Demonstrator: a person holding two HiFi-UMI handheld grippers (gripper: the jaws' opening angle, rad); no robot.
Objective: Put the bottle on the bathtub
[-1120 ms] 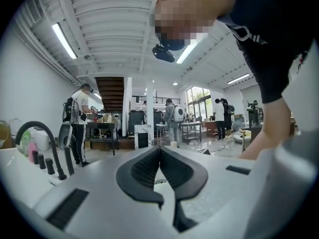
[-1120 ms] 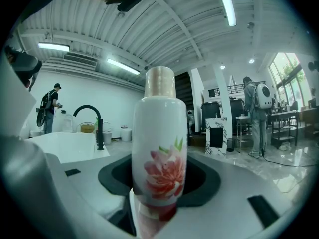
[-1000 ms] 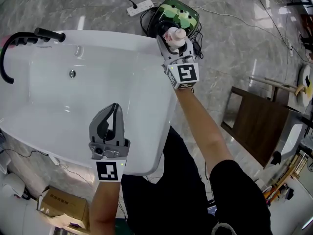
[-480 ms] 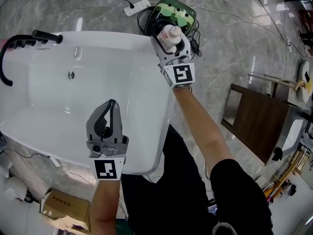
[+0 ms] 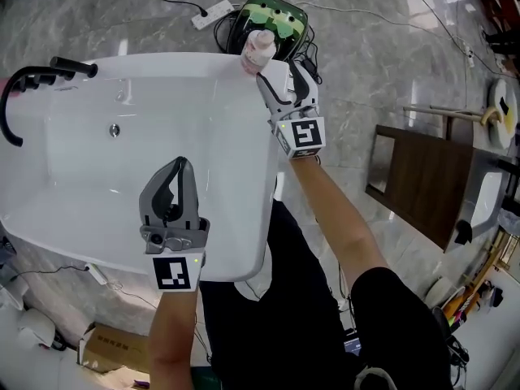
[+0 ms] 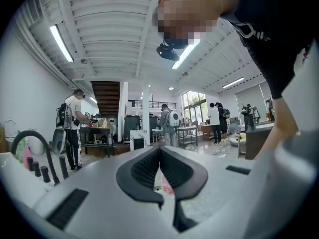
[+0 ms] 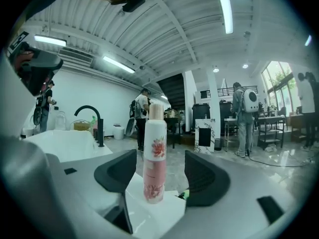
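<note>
Grey jaws of my right gripper have just been opening, wide apart and pressing on nothing, to free the bottle. It stands upright just beyond them on the tub's far right corner. My left gripper idles closed, empty.

The bottle stands upright on the bathtub rim; the right gripper has just been opening, its jaws flanking the bottle without touching; a black faucet rises left of the bottle.

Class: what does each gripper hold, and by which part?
Nothing. The right gripper has just been opening its jaws, clear of the bottle on the bathtub; the left gripper is shut, empty.
</note>
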